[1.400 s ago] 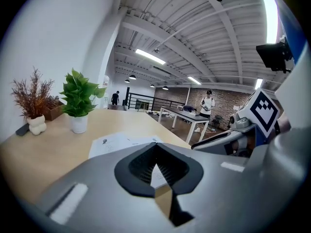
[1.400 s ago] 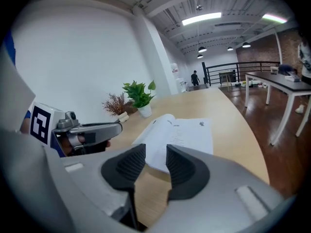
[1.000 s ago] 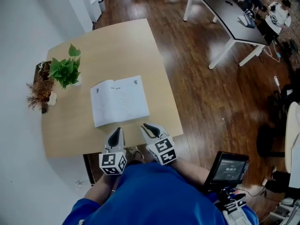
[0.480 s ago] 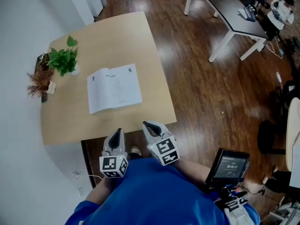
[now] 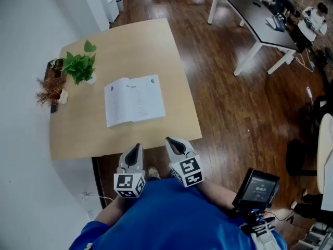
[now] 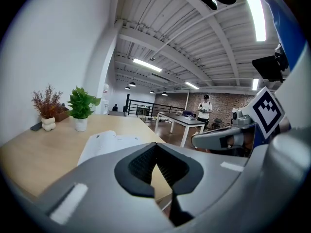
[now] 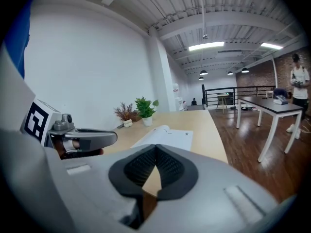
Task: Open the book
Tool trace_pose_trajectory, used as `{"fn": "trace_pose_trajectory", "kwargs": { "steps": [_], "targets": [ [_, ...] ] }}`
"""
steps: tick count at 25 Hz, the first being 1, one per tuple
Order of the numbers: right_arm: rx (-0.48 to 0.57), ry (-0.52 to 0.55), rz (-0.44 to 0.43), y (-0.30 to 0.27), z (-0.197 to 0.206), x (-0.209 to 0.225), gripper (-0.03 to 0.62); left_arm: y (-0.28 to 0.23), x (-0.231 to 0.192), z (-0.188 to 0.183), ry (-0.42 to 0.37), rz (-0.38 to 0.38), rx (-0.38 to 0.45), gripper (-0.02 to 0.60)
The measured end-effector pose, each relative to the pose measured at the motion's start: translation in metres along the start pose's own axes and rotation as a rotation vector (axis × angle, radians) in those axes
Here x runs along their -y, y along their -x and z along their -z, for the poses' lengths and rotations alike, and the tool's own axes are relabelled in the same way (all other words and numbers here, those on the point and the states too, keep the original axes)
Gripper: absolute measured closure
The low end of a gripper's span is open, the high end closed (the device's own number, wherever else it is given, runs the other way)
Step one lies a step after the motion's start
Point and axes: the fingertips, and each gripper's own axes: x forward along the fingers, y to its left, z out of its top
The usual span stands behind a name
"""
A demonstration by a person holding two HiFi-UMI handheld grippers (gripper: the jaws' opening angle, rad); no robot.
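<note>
The book (image 5: 134,100) lies open, its white pages up, in the middle of the light wooden table (image 5: 78,134); the book (image 6: 109,142) also shows in the left gripper view and the book (image 7: 167,136) in the right gripper view. Both grippers hover off the table's near edge, close to my body. My left gripper (image 5: 133,151) is shut with nothing between its jaws. My right gripper (image 5: 173,144) is shut and empty too. Neither touches the book.
A green potted plant (image 5: 81,66) and a dried reddish plant (image 5: 50,90) stand at the table's far left. Dark wooden floor (image 5: 229,113) lies to the right, with a long dark desk (image 5: 255,14) beyond. A person (image 7: 297,89) stands far off by that desk.
Both grippers have pulled back from the table's near edge toward my body. The book stays open on the table.
</note>
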Motion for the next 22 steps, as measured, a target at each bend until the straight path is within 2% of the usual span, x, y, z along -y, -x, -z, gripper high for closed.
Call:
{"fn": "trace_pose_trajectory", "kwargs": {
  "steps": [22],
  "targets": [
    [0.003, 0.008, 0.023, 0.001, -0.003, -0.010, 0.592, 0.007, -0.005, 0.000, -0.011, 0.031, -0.001, 0.575]
  ]
}}
